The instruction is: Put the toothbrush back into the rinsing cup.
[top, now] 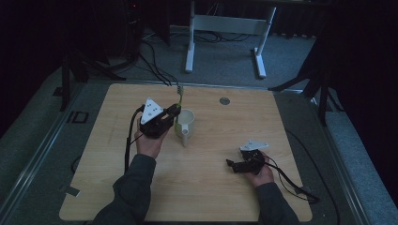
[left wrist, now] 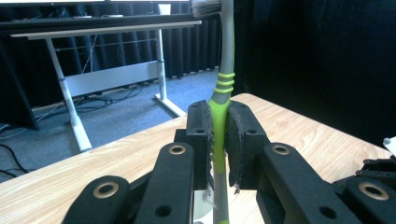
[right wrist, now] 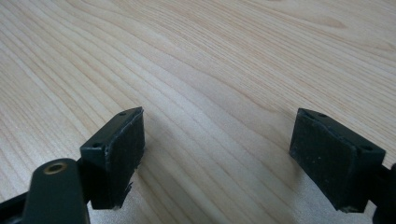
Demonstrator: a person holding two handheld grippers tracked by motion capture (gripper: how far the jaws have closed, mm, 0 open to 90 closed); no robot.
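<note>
on the table (top: 202, 187), the left gripper (top: 174, 111) sits left of centre with the toothbrush (left wrist: 220, 107) between its jaws, upright in the left gripper view, its bristle end above them. just right of that gripper stands the mug (top: 186, 123), the lower end of the toothbrush beside its rim. the right gripper (top: 231, 163) rests well apart, nearer the person and to the right. behind the table, on the floor, stands a desk frame (top: 225, 28).

My high view is dim, its edges nearly black; both my gripper views are brighter, sharp far off, soft up close.
</note>
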